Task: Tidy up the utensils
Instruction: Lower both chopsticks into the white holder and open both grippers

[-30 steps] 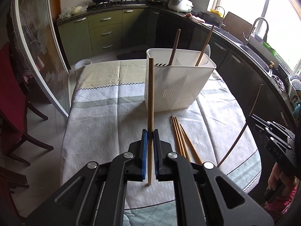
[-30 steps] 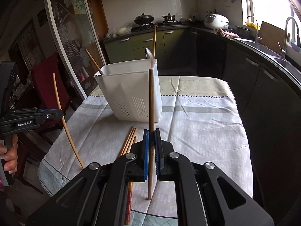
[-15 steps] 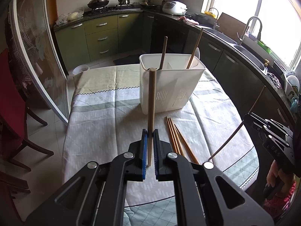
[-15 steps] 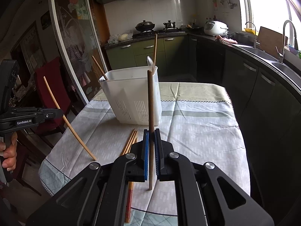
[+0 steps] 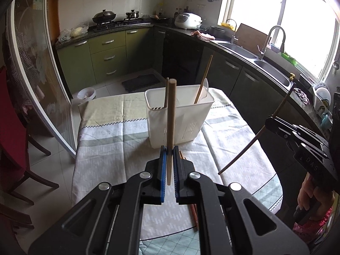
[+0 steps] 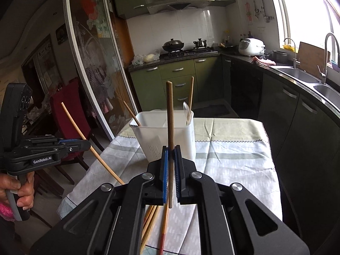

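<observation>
My left gripper is shut on a wooden chopstick held upright above the table. My right gripper is shut on another chopstick, also upright. Each gripper also shows from the side in the other wrist view, the right one and the left one, with its chopstick slanting. A white utensil holder stands mid-table with two chopsticks and a clear spoon in it; it also shows in the right wrist view. Several chopsticks lie on the cloth under the grippers.
The table has a pale patterned cloth. A red chair stands at its left. Green kitchen cabinets, a stove and a sink counter curve behind. A glass sliding door is to the left.
Both grippers have risen with their chopsticks, whose lower tips have lifted off the cloth. Both views now look down from higher and further back.
</observation>
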`<act>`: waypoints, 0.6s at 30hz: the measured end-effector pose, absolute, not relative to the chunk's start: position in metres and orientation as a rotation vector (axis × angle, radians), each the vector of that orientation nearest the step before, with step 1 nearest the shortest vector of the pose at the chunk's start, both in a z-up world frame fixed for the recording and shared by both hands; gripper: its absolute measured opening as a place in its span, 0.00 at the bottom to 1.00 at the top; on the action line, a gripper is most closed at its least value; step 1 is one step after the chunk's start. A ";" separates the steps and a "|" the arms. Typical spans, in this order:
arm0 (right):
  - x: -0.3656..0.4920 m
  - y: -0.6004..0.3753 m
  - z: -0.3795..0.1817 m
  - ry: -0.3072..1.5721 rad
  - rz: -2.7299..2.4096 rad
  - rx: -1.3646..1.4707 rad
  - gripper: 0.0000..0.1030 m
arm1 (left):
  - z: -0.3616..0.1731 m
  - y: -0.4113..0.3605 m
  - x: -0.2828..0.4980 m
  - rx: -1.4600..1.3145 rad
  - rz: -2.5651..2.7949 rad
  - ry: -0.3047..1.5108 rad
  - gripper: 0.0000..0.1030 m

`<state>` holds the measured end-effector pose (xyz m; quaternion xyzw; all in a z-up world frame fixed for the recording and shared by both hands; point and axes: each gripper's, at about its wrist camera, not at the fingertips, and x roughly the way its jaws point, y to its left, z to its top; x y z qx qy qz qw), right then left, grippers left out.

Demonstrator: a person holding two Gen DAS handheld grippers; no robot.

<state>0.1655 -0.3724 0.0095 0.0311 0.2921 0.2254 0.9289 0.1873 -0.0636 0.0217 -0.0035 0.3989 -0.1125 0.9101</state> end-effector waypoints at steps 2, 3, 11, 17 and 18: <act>0.167 -0.370 0.024 0.572 0.468 0.066 0.06 | 0.037 -0.069 0.187 -0.005 -0.249 0.797 0.06; 0.169 -0.369 0.031 0.558 0.470 0.069 0.06 | 0.045 -0.072 0.187 -0.004 -0.255 0.779 0.06; 0.183 -0.361 0.098 0.420 0.480 0.100 0.06 | 0.118 -0.093 0.196 -0.004 -0.284 0.591 0.06; 0.220 -0.352 0.120 0.353 0.446 0.120 0.06 | 0.140 -0.102 0.228 -0.034 -0.273 0.522 0.06; 0.227 -0.350 0.121 0.349 0.442 0.124 0.06 | 0.140 -0.102 0.234 -0.040 -0.265 0.512 0.06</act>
